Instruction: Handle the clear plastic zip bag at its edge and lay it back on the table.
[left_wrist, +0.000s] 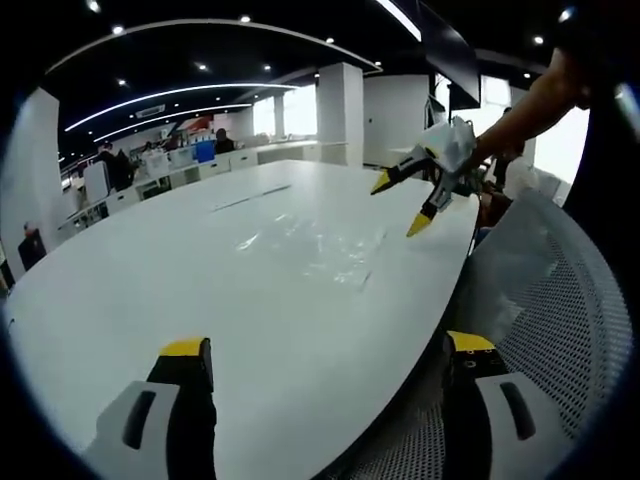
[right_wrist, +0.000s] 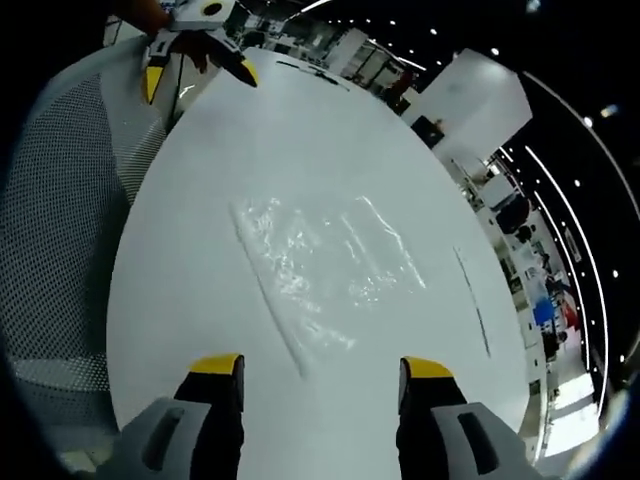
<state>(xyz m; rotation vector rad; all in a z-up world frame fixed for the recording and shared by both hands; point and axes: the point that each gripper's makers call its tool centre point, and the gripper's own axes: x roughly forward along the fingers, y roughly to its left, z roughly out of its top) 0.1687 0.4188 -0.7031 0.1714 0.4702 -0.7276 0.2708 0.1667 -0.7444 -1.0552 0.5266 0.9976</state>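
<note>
A: Where does the clear plastic zip bag (right_wrist: 325, 275) lie?

B: Flat on the white table (right_wrist: 210, 150), crinkled and glossy, just ahead of the right gripper (right_wrist: 320, 372) and apart from both yellow-tipped fingers (right_wrist: 218, 365). In the right gripper view, nearest corner close to the gap between the jaws, nothing touching. In the left gripper view, the bag (left_wrist: 315, 245) well ahead of the left gripper (left_wrist: 325, 350), toward the middle of the table (left_wrist: 150, 290).

A: And its long axis?

B: In the right gripper view, straight stiff edge running from upper left down toward the jaws; rest of the film spreading away to the right. Cannot tell which edge carries the zip.

A: The right gripper's jaws?

B: Spread wide, empty, hovering over the table near its rim.

A: The left one's?

B: Also spread wide and empty. One finger (left_wrist: 185, 350) over the tabletop, the other beyond the table edge, above the mesh back of a grey chair (left_wrist: 560, 320).

A: Anything else of the grippers?

B: In the left gripper view, the right gripper (left_wrist: 400, 205) at upper right, held by a hand (left_wrist: 490, 140), jaws parted, tips above the bag's far side. In the right gripper view, the left gripper (right_wrist: 198, 72) at top left, jaws apart, past the table's far edge.
</note>
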